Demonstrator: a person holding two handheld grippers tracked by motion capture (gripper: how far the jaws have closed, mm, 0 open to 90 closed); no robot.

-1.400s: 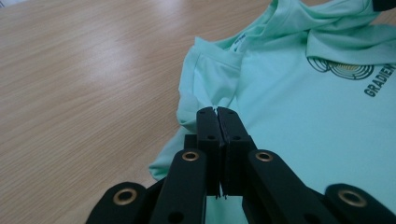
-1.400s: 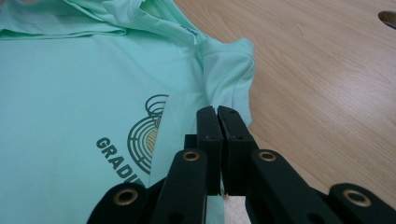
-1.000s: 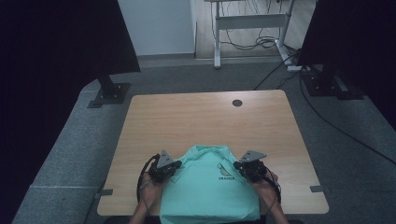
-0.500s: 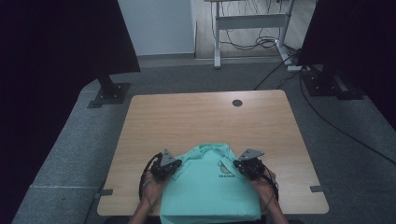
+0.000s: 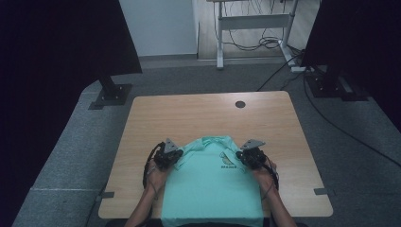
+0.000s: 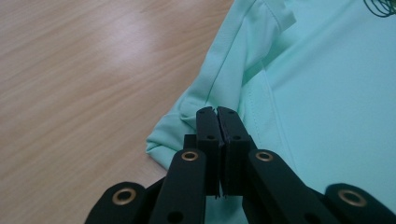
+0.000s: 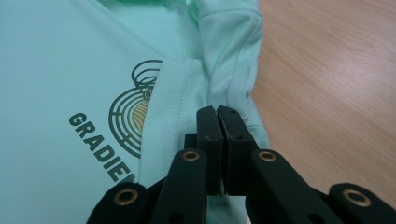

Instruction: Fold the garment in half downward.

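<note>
A mint shirt [image 5: 213, 189] lies on the near half of the desk [image 5: 189, 118], with its collar pointing away from the person and its hem hanging over the near edge, so its long axis runs from near to far. The left tool [image 5: 176, 156] sits at the left shoulder and the right tool [image 5: 240, 157] at the right shoulder, one on each side of the collar. In each gripper view the jaws are pressed together, and they seem to pinch the folded cloth at the shoulder seam, though the pinched edge is hidden under the tips. Both hands are equally near, so the coming move probably needs both together.
</note>
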